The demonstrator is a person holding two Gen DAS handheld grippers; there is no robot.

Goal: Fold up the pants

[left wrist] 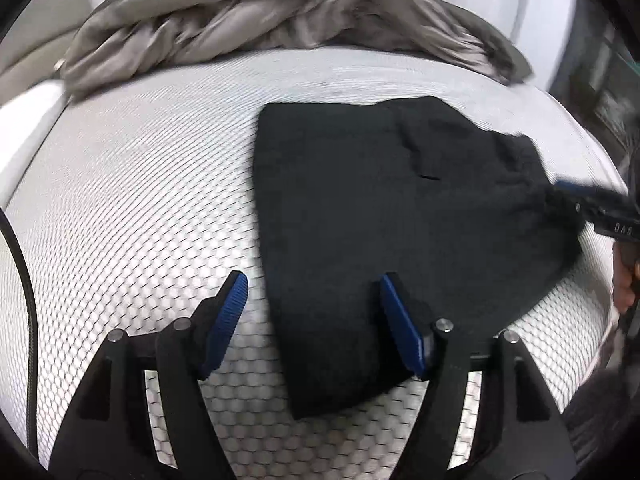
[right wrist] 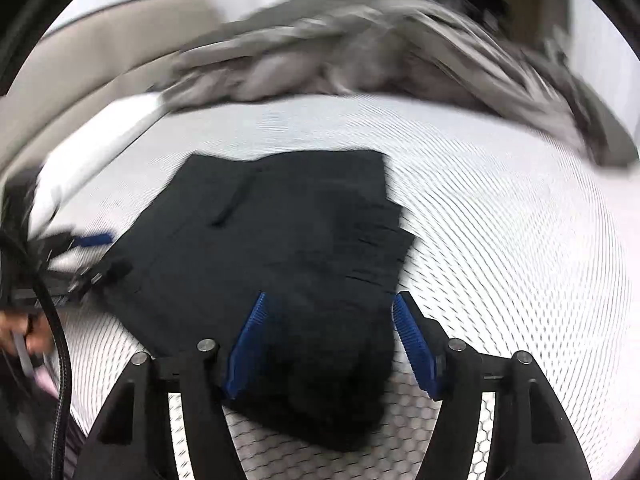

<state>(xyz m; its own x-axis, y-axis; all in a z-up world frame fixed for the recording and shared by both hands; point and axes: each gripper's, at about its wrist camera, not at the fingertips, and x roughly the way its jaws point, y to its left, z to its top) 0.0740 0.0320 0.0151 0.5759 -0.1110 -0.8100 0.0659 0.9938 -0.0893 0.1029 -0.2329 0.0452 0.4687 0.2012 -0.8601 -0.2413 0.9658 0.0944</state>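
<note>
White honeycomb-textured mattress (left wrist: 132, 184) fills both wrist views, and your work lies flat on it.

Your left gripper (left wrist: 314, 292) stands with its jaws well apart and nothing clamped: one blue pad hangs over bare mattress, the other over the near edge of the black pants (left wrist: 400, 208). Your right gripper (right wrist: 330, 314) is likewise spread, its pads straddling a bunched near corner of the pants (right wrist: 280, 240) without pressing on the cloth. Whether that corner merely lies beneath the jaws or brushes a pad, the blur does not settle.

Outward from there, the pants lie folded into a compact dark slab in the middle of the mattress, each gripper at an opposite side of it. Beyond, a crumpled grey blanket (left wrist: 280, 16) is heaped along the far edge, well apart from the pants.

You appear to be at the release after a fold, with both grips let go. Judge the bundle next: if another fold is wanted, you need both jaws brought down onto one edge, closed on all layers together, and carried across evenly so the stack does not skew. The ruffled near corner would want smoothing first.
</note>
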